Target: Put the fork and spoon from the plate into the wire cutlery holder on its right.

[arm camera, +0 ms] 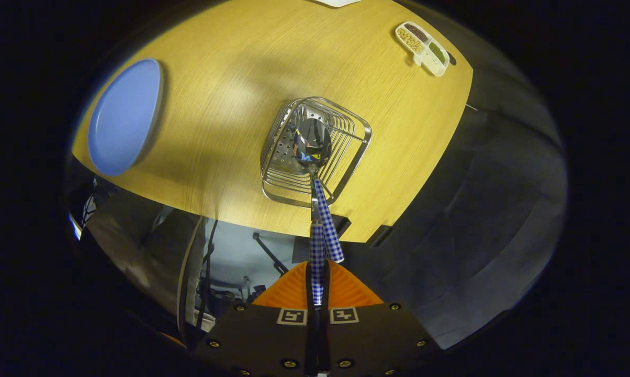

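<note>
My gripper (317,285) points down at the wooden table and is shut on the blue-checked handle of the spoon (313,141). The spoon hangs bowl-first, its bowl over the mouth of the wire cutlery holder (354,157), which stands just ahead of my fingers. A second blue-checked handle, the fork (329,225), rises out of the holder and leans beside the spoon's shaft. The fork's head is hidden inside the holder. The blue plate (124,118) lies on the table to the left of the holder, its face plain blue.
A white divided dish (423,47) with beans and seeds sits at the table's far right corner. The table's near edge (231,222) runs just under the holder, with a stand and cables on the floor below. Dark cloth hangs to the right.
</note>
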The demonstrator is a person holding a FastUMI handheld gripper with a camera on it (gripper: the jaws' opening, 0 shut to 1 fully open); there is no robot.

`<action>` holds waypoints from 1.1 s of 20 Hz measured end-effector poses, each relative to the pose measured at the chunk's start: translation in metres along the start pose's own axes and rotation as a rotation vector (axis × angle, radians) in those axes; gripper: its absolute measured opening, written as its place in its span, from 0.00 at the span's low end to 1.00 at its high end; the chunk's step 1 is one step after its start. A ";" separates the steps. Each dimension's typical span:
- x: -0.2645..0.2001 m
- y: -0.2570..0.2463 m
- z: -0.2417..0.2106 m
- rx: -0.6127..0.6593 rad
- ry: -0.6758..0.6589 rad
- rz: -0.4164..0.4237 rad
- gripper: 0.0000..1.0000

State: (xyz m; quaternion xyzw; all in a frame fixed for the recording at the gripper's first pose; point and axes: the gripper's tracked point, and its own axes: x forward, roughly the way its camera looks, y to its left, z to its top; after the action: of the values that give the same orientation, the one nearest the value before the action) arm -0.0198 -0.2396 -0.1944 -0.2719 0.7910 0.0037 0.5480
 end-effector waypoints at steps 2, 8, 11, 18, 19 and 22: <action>0.001 -0.001 0.006 -0.005 0.007 -0.001 0.01; -0.007 -0.007 0.026 -0.029 -0.026 -0.009 0.13; -0.013 -0.015 0.030 -0.030 -0.068 -0.031 0.59; -0.048 0.004 0.042 0.092 -0.359 0.017 0.96; -0.055 0.009 0.042 0.122 -0.411 0.027 0.96; -0.062 0.021 0.037 0.196 -0.533 0.067 0.96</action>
State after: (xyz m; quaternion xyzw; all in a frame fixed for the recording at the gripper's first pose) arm 0.0185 -0.1845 -0.1609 -0.1807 0.6244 0.0166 0.7597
